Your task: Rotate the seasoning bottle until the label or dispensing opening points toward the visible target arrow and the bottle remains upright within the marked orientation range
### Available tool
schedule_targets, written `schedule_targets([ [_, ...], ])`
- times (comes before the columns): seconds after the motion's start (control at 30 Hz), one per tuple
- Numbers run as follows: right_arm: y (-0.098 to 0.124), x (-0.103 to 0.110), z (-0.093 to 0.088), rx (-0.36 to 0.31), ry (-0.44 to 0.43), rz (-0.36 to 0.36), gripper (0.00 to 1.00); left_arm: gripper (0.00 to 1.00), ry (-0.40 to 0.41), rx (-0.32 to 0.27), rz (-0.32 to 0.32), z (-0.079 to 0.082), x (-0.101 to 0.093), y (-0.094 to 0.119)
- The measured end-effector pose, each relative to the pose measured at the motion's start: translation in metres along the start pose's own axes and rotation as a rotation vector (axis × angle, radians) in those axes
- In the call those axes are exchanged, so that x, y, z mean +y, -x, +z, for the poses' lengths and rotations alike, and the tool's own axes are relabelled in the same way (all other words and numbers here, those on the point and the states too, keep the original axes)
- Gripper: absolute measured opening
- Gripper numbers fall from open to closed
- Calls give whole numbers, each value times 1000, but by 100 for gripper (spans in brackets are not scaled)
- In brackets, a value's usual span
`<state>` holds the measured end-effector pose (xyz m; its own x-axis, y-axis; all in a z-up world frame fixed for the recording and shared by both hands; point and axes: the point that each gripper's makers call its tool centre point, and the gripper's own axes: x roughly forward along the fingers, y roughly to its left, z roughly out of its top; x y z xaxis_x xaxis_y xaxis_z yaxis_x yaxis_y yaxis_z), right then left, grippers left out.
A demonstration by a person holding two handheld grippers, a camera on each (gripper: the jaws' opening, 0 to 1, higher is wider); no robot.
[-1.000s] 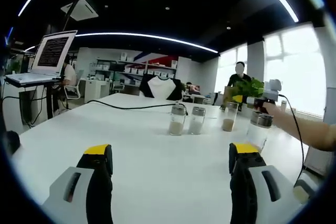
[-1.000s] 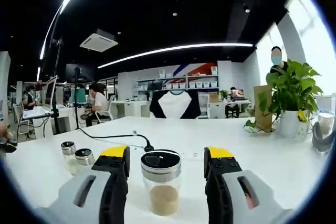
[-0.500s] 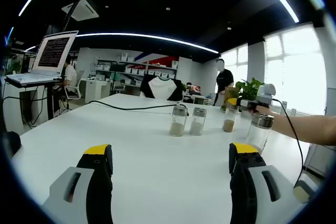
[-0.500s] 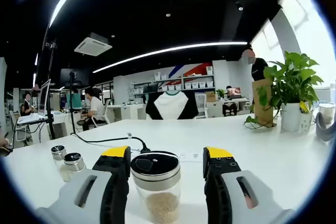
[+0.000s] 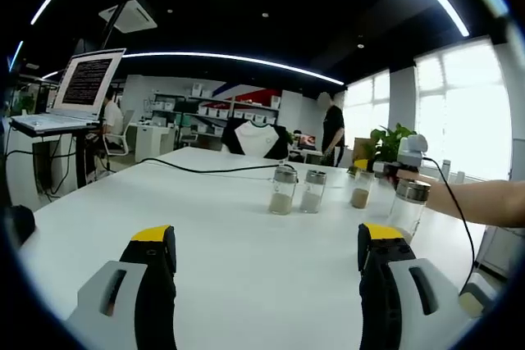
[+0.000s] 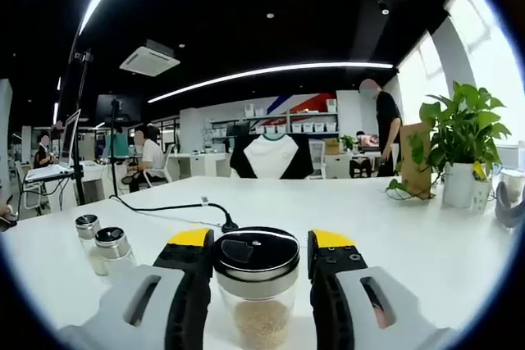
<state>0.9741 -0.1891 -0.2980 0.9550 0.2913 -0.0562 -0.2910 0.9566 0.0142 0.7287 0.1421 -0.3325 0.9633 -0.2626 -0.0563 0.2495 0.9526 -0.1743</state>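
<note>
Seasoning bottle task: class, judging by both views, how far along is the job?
Done: the right gripper has its jaws around the upright bottle, touching or nearly so. In hand: securing that grip. Left: the turn itself; no arrow is visible to check against. The left gripper hangs open over the table, away from the other shakers.

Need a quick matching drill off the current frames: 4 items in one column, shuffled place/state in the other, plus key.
Column 1
1. seasoning bottle
2. left gripper
3. potted plant
4. laptop

Column 2
A. raised on a stand beside the table's left end, screen lit
B. on the white table, far right in the right gripper view
C. between the yellow-tipped jaws of the right gripper
D. jaws wide apart over bare tabletop

Pairs: 1-C, 2-D, 3-B, 4-A
</note>
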Motion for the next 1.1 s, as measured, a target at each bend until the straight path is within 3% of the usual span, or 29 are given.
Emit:
schedule_targets([
  [0.3,-3,4,-2,41,76,-2,40,97,0,5,-4,-1,1,0],
  [0.93,10,7,-1,28,12,39,39,97,1,4,-6,-3,-3,0],
  [1.1,15,6,-1,27,35,59,39,97,-2,7,-7,-5,-6,1],
])
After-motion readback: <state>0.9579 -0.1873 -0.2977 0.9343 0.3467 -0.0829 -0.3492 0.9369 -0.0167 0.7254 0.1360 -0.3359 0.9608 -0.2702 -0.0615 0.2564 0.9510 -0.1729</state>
